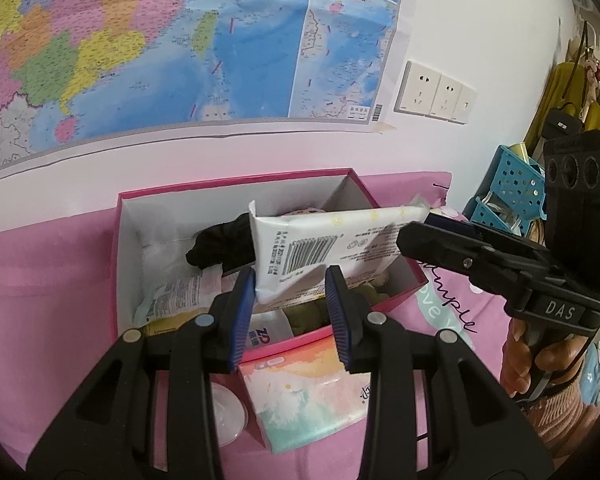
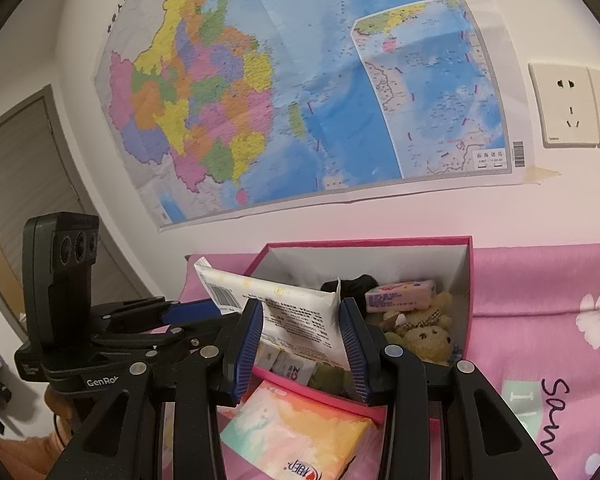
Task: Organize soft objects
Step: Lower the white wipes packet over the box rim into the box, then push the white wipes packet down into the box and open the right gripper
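A white tissue pack [image 1: 324, 240] [image 2: 296, 312] with a barcode hangs tilted over an open pink box [image 1: 236, 178] [image 2: 364, 242]. My left gripper [image 1: 292, 300] is shut on one end of it, blue pads against both faces. My right gripper [image 2: 300, 320] is shut on the other end. Each gripper also shows in the other's view: the right gripper [image 1: 424, 228] at the pack's far right, the left gripper [image 2: 192, 308] at its left. Inside the box lie a black cloth [image 1: 220, 244] [image 2: 360, 282], small teddy bears [image 2: 424, 332], a pink packet [image 2: 400, 292] and other packets.
A pastel tissue pack [image 1: 304, 392] [image 2: 296, 432] lies on the pink sheet in front of the box, beside a white round lid [image 1: 226, 412]. A blue perforated basket [image 1: 512, 184] stands at the right. A map and wall sockets [image 1: 436, 92] hang on the wall behind.
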Tool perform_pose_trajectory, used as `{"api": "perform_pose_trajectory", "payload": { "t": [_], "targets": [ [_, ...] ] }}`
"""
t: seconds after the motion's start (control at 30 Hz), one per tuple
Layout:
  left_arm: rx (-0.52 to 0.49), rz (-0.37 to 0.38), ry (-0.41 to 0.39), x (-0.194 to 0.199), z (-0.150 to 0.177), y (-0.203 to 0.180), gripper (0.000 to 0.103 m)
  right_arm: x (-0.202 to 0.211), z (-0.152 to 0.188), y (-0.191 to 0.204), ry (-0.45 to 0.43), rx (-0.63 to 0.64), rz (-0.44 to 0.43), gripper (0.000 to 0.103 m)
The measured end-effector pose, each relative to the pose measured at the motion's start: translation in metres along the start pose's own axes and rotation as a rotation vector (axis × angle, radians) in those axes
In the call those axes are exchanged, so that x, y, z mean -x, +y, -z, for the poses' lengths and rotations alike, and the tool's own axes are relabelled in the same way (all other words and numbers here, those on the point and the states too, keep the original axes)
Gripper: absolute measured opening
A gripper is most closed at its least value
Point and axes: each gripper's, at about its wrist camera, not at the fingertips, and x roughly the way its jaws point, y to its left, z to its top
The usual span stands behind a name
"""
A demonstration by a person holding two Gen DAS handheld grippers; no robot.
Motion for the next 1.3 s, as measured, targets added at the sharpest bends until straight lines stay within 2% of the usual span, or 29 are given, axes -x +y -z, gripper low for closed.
{"api": "perform_pose_trajectory", "payload": {
  "t": [1.3],
  "targets": [
    [0.028, -0.01, 0.054, -0.028, -0.014, 0.014, 0.037, -0.019, -0.008, -0.011, 0.016, -0.033, 0.004, 0.04]
  ]
}}
